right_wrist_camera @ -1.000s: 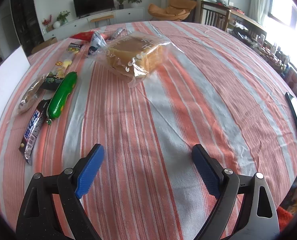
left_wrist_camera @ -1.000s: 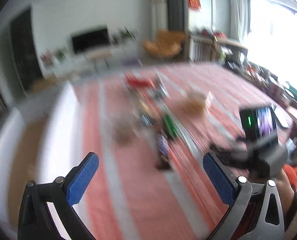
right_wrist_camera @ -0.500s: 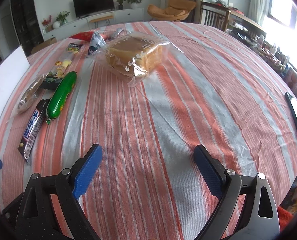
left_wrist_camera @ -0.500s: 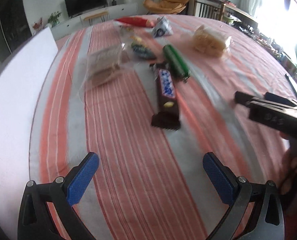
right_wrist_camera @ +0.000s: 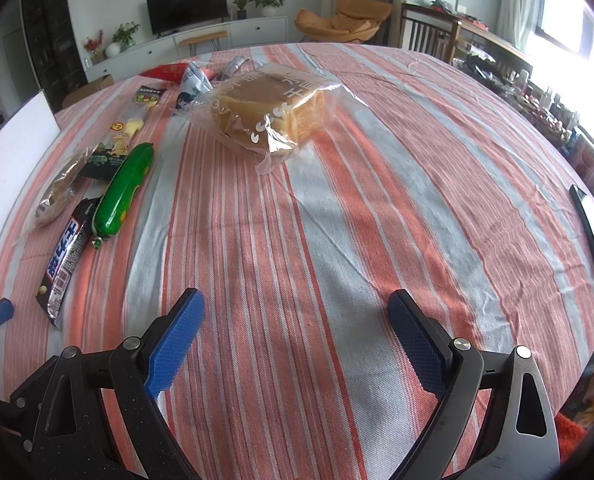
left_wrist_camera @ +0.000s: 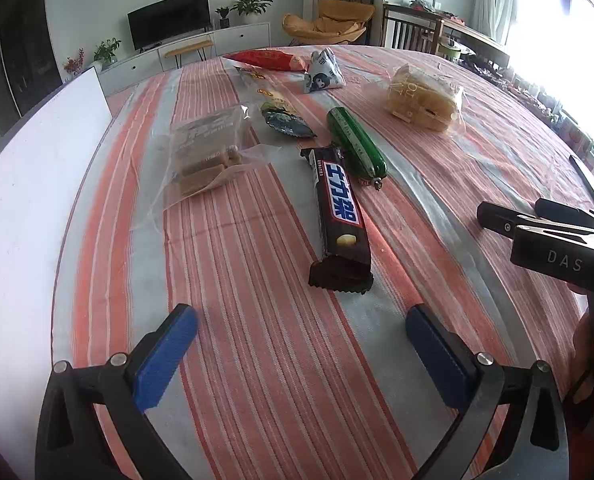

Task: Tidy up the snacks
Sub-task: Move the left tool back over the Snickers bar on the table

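Over the last second our left hand-held gripper (left_wrist_camera: 301, 344) has swung down from a blurred sweep of the room to a steady look at the striped orange-and-grey tablecloth on the table (left_wrist_camera: 257, 360), jaws wide and empty. We judge it is now lined up to start sorting, with nothing picked yet.

Going left to right in the left wrist view: a clear plastic bag of tan biscuit bars (left_wrist_camera: 205, 152), print unreadable; a small dark green foil packet (left_wrist_camera: 285, 122); a long brown chocolate bar in a wrapper with blue-and-white Chinese lettering (left_wrist_camera: 339, 216), nearest the open jaws; a glossy green sausage-shaped pack (left_wrist_camera: 355, 146) touching its far end; and a clear bag of sliced yellow bread (left_wrist_camera: 423, 98).

The right hand-held gripper (right_wrist_camera: 295, 340) has barely moved, wide and empty over bare cloth; its body reads "DAS". In its view the bread bag's white print is partly legible, "BRE".
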Demonstrator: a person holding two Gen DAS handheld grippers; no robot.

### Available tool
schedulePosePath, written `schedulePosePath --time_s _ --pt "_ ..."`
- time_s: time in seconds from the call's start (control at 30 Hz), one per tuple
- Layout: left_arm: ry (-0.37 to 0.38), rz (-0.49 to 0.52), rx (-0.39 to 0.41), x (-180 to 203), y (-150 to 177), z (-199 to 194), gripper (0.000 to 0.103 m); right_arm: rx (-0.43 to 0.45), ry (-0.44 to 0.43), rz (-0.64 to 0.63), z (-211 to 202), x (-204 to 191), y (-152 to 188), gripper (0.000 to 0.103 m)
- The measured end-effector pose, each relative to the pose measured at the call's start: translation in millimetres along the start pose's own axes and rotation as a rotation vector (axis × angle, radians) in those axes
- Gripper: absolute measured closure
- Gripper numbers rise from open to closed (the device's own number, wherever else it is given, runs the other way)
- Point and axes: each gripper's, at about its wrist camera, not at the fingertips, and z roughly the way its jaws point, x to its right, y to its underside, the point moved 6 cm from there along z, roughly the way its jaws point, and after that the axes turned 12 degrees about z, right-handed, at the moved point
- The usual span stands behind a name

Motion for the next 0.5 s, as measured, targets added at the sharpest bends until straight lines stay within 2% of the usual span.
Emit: schedulePosePath --time_s 0.5 --pt "-0.004 -0.001 0.003 -0.5 0.8 -0.8 0.000 0.000 0.000 -0.001 0.6 0.1 -0.1 0.008"
